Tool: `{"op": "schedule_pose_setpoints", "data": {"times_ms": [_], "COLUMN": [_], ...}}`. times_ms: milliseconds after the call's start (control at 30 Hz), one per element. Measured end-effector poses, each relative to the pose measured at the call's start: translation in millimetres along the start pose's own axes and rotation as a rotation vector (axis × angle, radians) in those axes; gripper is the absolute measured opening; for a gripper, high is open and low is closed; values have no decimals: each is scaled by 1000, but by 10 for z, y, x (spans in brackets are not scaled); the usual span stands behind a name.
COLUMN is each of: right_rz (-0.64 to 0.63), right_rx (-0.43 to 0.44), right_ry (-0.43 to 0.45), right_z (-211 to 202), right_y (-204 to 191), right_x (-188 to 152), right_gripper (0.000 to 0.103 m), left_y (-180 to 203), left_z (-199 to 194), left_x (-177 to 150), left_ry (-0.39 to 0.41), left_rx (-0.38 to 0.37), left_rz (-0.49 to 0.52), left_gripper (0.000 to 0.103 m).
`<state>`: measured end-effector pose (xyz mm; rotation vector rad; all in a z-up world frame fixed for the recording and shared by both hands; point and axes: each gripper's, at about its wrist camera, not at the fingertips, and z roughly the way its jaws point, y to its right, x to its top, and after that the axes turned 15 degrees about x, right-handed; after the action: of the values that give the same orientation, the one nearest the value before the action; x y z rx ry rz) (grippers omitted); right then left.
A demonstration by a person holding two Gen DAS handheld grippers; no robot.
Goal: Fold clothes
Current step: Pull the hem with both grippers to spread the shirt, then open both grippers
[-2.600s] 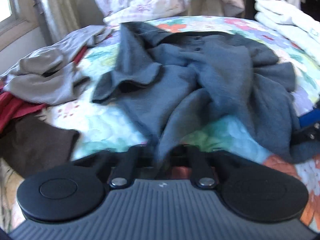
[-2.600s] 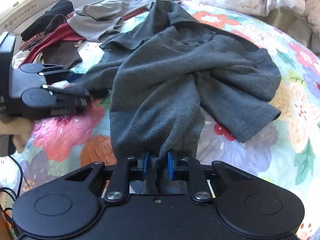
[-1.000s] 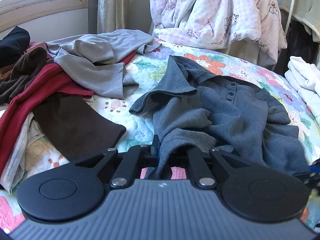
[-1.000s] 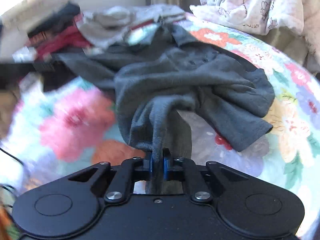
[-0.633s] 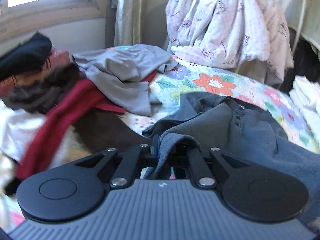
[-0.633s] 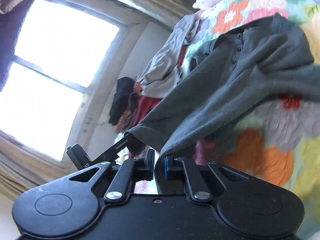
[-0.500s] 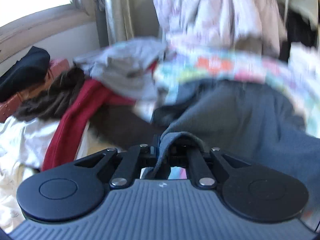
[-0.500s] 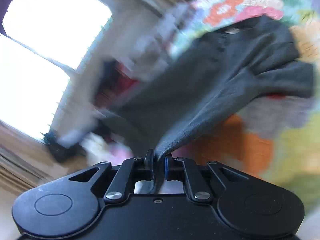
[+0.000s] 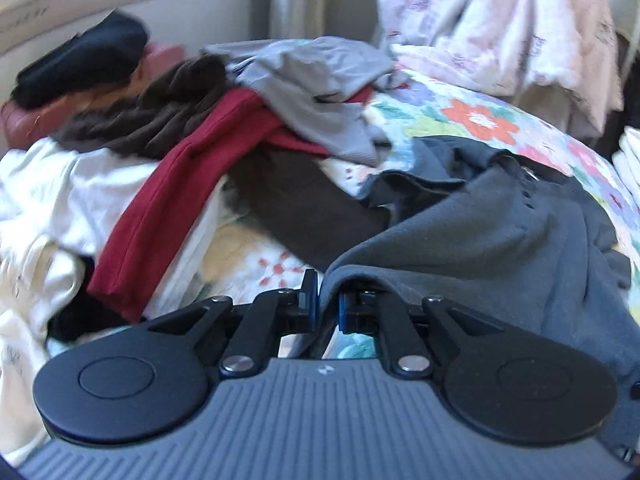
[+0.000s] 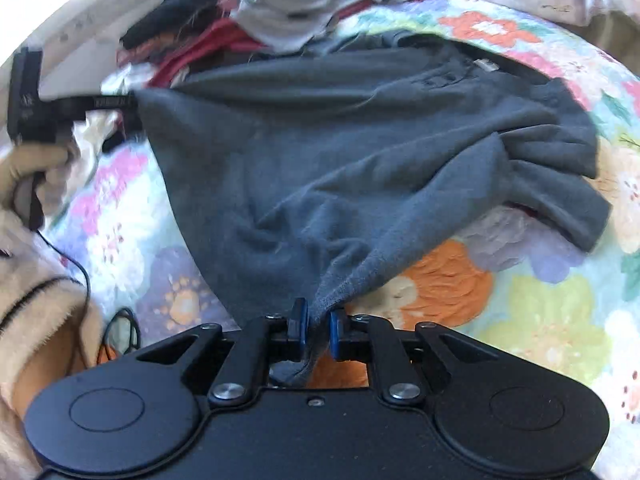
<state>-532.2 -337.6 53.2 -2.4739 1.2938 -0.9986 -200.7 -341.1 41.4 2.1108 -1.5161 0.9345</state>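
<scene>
A dark grey button-neck shirt (image 10: 360,140) lies spread on the flowered bedspread (image 10: 540,320), collar at the far end. My right gripper (image 10: 316,334) is shut on one bottom corner of the shirt. My left gripper (image 9: 325,308) is shut on the other bottom corner; the shirt (image 9: 500,240) drapes away to its right. In the right wrist view the left gripper (image 10: 134,104) shows at the left, holding the hem stretched between the two grippers, lifted a little above the bed.
A heap of clothes lies at the left: a red garment (image 9: 180,200), a brown one (image 9: 312,208), a grey one (image 9: 320,92), white ones (image 9: 48,208). A pale patterned blanket (image 9: 500,20) hangs behind. A black cable (image 10: 84,276) runs by my left hand.
Both grippers lifted the shirt's bottom corners, swung it up, and pulled apart. The shirt went from a bunched heap to spread flat with its hem stretched.
</scene>
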Motion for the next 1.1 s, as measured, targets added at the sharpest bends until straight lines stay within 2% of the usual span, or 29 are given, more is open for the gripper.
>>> {"op": "schedule_pose_setpoints", "data": {"times_ms": [67,100,167,233,267,300,367,400,433,500,567,633,700,767,800,867,933,1000,1100], "right_rz": [4,25,66,99,114,129,154,165,176,202,213,231,298,364,398,466,532,606,688], "right_rx": [-58,-58,-36,-42,-56,-56,-66,-74,-84,-172,-251,-259,-203,-146,-120,-68,-43,-23,-49], "right_ry": [4,23,77,140,170,203,254,272,290,292,288,309,317,325,323,318,309,302,267], "right_z": [-65,-114,-227,-357,-423,-510,-652,-707,-762,-826,-878,-917,-916,-915,-890,-838,-740,-641,-503], "right_y": [13,33,94,155,180,202,299,372,446,625,730,844,1033,1222,1298,1452,1619,1802,2017], "right_x": [-10,-19,-26,-32,-31,-36,-35,-29,-23,30,76,87,91,96,120,169,225,263,282], "right_gripper": [15,17,20,41,43,45,48,56,58,58,58,59,61,62,63,66,75,75,75], "left_y": [57,79,64,44,30,16,69,141,214,367,474,605,834,1159,1364,1696,2025,2264,2437], "left_z": [-27,-44,-91,-161,-207,-254,-327,-379,-431,-535,-611,-613,-612,-624,-622,-571,-492,-448,-373], "left_x": [-7,-4,16,28,30,32,38,29,20,-3,-9,6,-6,-76,-141,-264,-381,-472,-565], "left_ry": [23,35,56,82,99,115,138,151,164,198,217,187,146,126,113,68,17,-4,-35], "left_rx": [77,120,132,130,123,115,50,27,5,-16,-38,-118,-214,-256,-265,-324,-382,-400,-406], "left_rz": [44,56,49,30,15,1,-9,6,23,56,52,52,103,184,220,256,280,314,343], "left_gripper": [20,27,31,36,41,41,41,41,41,43,51,51,51,53,58,59,59,59,59]}}
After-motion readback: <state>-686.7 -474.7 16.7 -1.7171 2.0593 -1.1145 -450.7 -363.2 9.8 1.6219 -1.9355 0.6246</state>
